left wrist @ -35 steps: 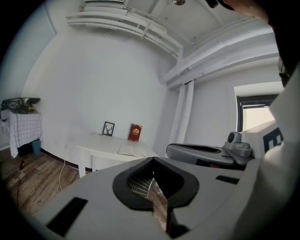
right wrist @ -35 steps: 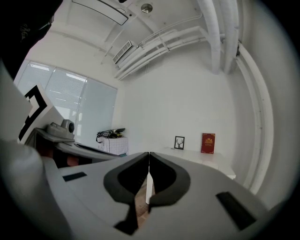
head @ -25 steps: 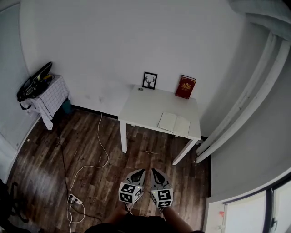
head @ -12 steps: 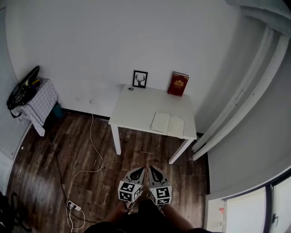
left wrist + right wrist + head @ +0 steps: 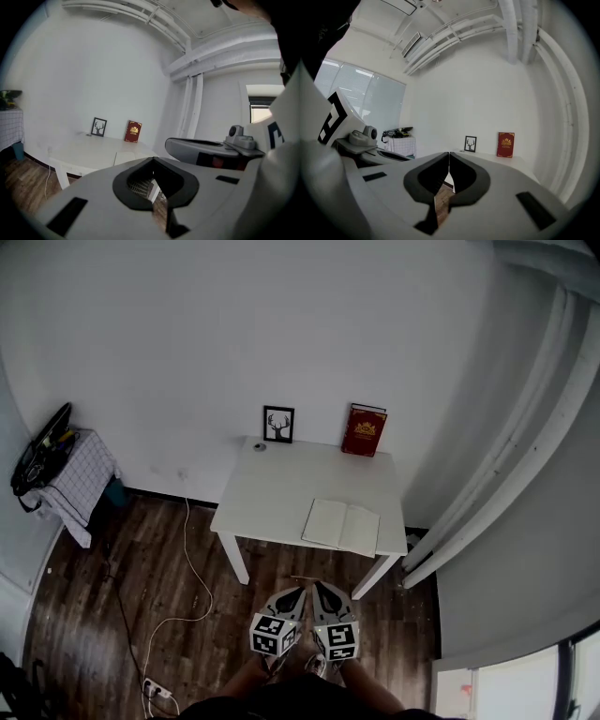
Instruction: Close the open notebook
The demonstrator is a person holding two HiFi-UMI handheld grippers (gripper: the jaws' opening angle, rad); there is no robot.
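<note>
Notebook [image 5: 341, 526]: open, white pages up, flat on the white worktop [image 5: 272, 493], near its front right corner. Red book [image 5: 364, 430]: upright against the wall at the worktop's back edge; gold crest on cover, lettering too small to read. Framed deer picture [image 5: 278, 424]: near it, to the left. Left hand-held gripper [image 5: 296, 591] and right hand-held gripper [image 5: 321, 587]: side by side above the wood floor [image 5: 187, 634], short of the worktop, each with jaws pressed together. Black bag [image 5: 37, 448]: on checked side table [image 5: 80, 479]; contents unclear.

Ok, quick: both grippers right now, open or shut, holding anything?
Left gripper: shut, nothing between its jaws.
Right gripper: shut, nothing between its jaws.
</note>
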